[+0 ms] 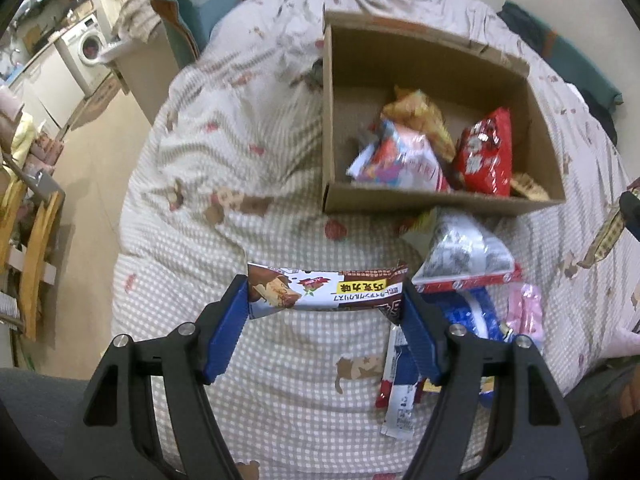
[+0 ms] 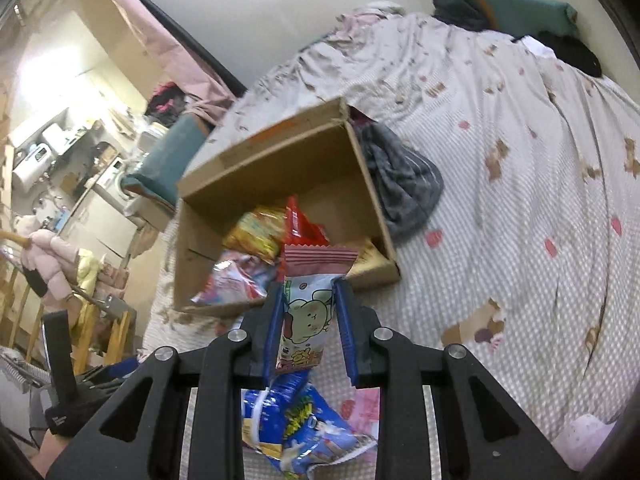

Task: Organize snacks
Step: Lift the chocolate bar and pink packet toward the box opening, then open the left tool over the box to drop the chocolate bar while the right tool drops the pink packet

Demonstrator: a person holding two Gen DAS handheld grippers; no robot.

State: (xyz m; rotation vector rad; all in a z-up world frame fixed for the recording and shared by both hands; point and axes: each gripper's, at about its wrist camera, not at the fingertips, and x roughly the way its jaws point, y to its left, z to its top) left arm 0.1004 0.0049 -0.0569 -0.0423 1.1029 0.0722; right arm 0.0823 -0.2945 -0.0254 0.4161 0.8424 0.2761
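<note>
My left gripper [image 1: 326, 294] is shut on a brown and white chocolate wafer bar [image 1: 320, 290], held crosswise above the checked bedspread, short of the cardboard box [image 1: 332, 120]. The box holds a yellow bag [image 1: 420, 114], a red bag [image 1: 486, 152] and a white-pink bag [image 1: 400, 156]. My right gripper [image 2: 308, 304] is shut on a pink and white snack packet [image 2: 306, 300], held upright just in front of the box [image 2: 280, 152]. More snacks lie loose on the bed: a clear silver bag [image 1: 464, 248], a blue bag [image 2: 296, 420].
The bed [image 1: 240, 160] fills both views, with its left edge dropping to the floor [image 1: 92, 160]. A grey cloth [image 2: 404, 184] lies against the box's far side. Teal pillows [image 2: 520, 8] sit at the head. A wooden chair [image 1: 36, 248] stands left of the bed.
</note>
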